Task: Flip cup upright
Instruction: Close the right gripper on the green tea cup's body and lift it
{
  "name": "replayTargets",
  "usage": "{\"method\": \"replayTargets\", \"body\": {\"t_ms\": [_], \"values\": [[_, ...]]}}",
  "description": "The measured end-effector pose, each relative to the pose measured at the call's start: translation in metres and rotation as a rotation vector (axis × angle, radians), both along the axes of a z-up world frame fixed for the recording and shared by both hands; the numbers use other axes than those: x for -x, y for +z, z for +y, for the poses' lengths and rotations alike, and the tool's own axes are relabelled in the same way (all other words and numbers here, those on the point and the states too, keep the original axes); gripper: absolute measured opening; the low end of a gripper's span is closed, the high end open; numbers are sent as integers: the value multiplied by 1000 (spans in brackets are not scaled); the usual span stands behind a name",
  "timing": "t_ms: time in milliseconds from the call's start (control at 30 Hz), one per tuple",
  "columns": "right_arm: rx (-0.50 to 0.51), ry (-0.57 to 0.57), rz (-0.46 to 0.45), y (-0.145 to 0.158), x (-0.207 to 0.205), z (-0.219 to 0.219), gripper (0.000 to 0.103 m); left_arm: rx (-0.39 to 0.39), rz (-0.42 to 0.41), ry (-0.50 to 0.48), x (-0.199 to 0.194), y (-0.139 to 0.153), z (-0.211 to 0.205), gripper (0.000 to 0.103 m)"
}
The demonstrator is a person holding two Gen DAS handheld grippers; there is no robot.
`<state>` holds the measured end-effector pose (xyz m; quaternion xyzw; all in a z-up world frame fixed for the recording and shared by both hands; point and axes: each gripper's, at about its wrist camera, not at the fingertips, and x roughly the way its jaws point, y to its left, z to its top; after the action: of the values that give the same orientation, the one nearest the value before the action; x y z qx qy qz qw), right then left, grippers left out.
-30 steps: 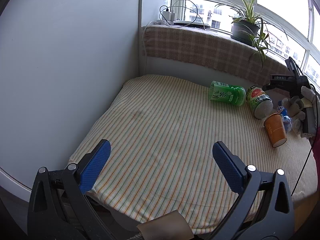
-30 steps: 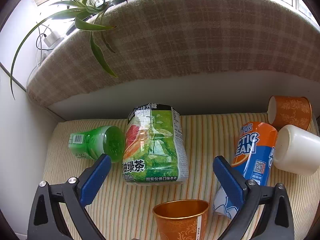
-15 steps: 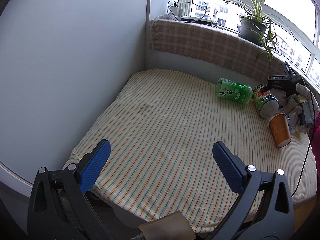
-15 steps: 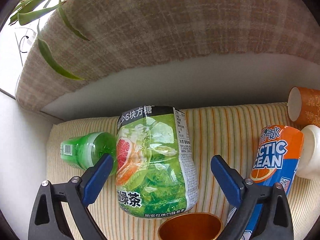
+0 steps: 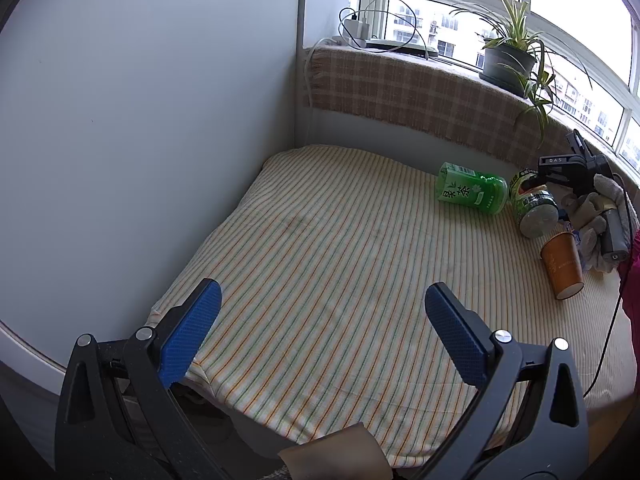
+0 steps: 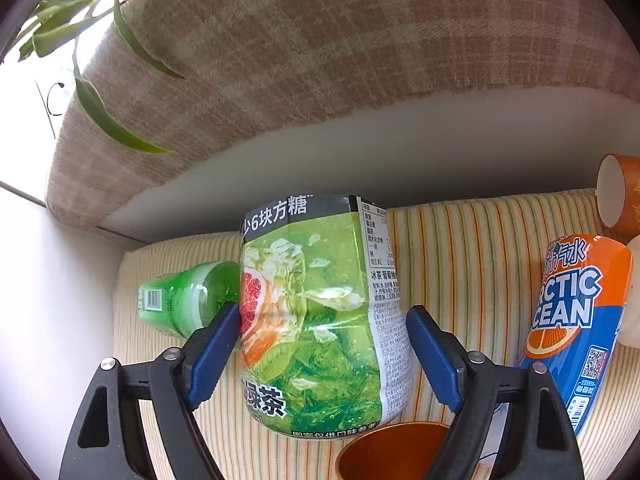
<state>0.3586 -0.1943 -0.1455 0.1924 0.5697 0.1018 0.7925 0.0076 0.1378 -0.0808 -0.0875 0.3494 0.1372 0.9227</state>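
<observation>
A green tea-label cup (image 6: 316, 320) lies on its side on the striped cloth (image 5: 340, 272); it also shows in the left wrist view (image 5: 534, 206). My right gripper (image 6: 324, 332) is open with its jaws on both sides of this cup; the left pad (image 6: 214, 350) touches or nearly touches it. A standing orange cup (image 6: 394, 450) is just below the gripper and shows far right in the left wrist view (image 5: 562, 266). My left gripper (image 5: 318, 332) is open and empty over the cloth's near edge.
A green bottle-cup (image 5: 472, 194) lies left of the tea cup. An orange-blue Arctic Ocean cup (image 6: 576, 320), a white cup (image 6: 634, 292) and another orange cup (image 6: 618, 196) lie at right. A plaid-covered sill (image 5: 420, 92) with a potted plant (image 5: 510, 62) runs behind. A wall stands left.
My right gripper has moved forward and narrowed, so its jaws now flank the green tea-label cup. The left gripper has pulled back and turned slightly; the scene sits farther away.
</observation>
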Motion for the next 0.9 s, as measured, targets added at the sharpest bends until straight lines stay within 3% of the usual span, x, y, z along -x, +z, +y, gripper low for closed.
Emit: {"method": "replayTargets", "body": {"t_ms": [367,567,900], "values": [[-125,-30,-95,42,25,-38,85,-5,-20,-18,7,5,-4,103],[-181,-14,-134,66,57,-59,85,-9,-32,-31,10,9,-11,103],[-243,81,-192,90,133,-48,85,-14,-56,-76,9,15,-26,103]]}}
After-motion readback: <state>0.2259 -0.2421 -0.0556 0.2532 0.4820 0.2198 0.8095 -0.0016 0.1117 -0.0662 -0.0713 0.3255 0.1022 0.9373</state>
